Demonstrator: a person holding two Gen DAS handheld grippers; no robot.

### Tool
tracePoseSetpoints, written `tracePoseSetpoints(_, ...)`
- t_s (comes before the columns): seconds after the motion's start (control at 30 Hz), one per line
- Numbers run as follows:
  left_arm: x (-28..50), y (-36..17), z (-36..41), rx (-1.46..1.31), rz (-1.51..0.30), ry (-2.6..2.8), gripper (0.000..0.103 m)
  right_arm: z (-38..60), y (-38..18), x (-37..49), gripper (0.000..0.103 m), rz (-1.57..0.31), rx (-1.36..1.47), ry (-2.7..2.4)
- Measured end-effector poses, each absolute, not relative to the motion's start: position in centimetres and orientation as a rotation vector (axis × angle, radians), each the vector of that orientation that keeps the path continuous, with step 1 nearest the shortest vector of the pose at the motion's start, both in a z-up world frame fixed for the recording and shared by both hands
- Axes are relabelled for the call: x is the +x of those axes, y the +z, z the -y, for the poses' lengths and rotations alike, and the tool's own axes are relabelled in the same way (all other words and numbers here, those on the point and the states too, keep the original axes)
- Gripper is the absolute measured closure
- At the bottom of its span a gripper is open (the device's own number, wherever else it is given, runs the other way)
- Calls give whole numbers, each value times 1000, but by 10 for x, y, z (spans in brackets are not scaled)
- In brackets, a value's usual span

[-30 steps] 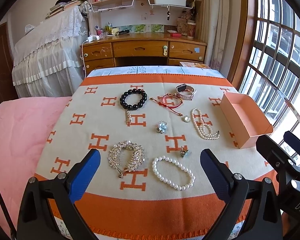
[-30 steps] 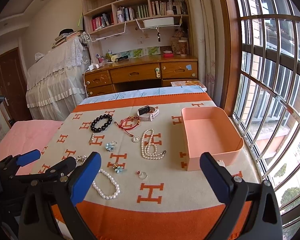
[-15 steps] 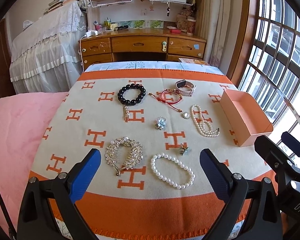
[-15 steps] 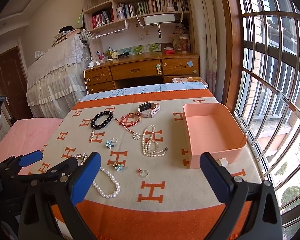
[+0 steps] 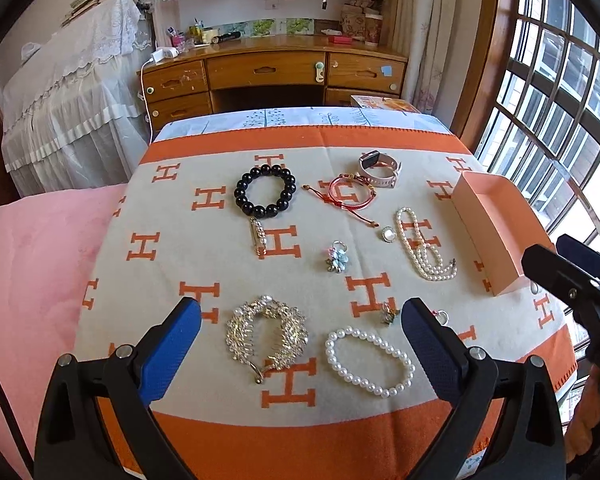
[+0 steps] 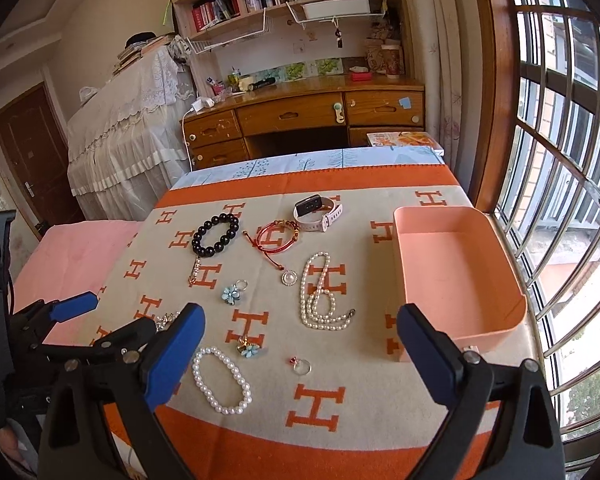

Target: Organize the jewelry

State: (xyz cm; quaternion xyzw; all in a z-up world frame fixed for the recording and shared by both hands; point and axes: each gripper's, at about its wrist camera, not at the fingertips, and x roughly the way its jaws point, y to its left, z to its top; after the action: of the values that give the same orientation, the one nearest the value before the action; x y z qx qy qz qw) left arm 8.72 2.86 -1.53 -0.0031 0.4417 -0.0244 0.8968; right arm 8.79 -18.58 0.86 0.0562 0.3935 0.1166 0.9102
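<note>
Pink box at blanket's window edge; both grippers agape, empty.

Orange-H blanket (cream ground), peach box.

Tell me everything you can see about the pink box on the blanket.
The pink box is a shallow, open-topped rectangular tray with low upright walls, in a matte salmon pink that looks like card or plastic. Its inside shows nothing but bare floor. It sits flat on the orange-and-cream blanket at the window side, to the right of the long pearl necklace and apart from it. A small pale tab shows low on its near wall. Neither gripper touches it; the right gripper hovers in front, jaws open.
</note>
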Motion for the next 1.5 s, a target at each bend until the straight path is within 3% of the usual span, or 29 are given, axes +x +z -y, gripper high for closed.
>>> tracePoseSetpoints(0.37,205,-3,-83,96,-995,84,3,178,21,224,25,-1019,189,248)
tracePoseSetpoints(0.53,265,-25,-106,49,-1071,68,3,164,-11,285,39,-1161,223,213)
tracePoseSetpoints(0.7,306,-65,-113,-18,-1160,47,5,161,-59,326,59,-1293,282,159)
tracePoseSetpoints(0.83,322,-86,-111,-28,-1191,42,11,160,-82,342,61,-1333,275,110)
tracePoseSetpoints(1.03,337,-105,-101,-19,-1240,25,29,154,-99,351,74,-1383,211,74)
tracePoseSetpoints(1.17,345,-119,-100,-28,-1282,27,43,152,-105,351,88,-1383,169,59)
tracePoseSetpoints(1.3,347,-120,-98,-32,-1274,18,54,156,-105,347,92,-1366,177,77)
tracePoseSetpoints(1.33,346,-119,-96,-26,-1268,11,68,157,-104,345,93,-1364,183,84)
tracePoseSetpoints(1.37,343,-117,-95,-17,-1267,8,90,160,-103,343,93,-1361,192,91)
tracePoseSetpoints(1.5,339,-114,-88,3,-1273,26,91,169,-91,329,93,-1324,261,145)
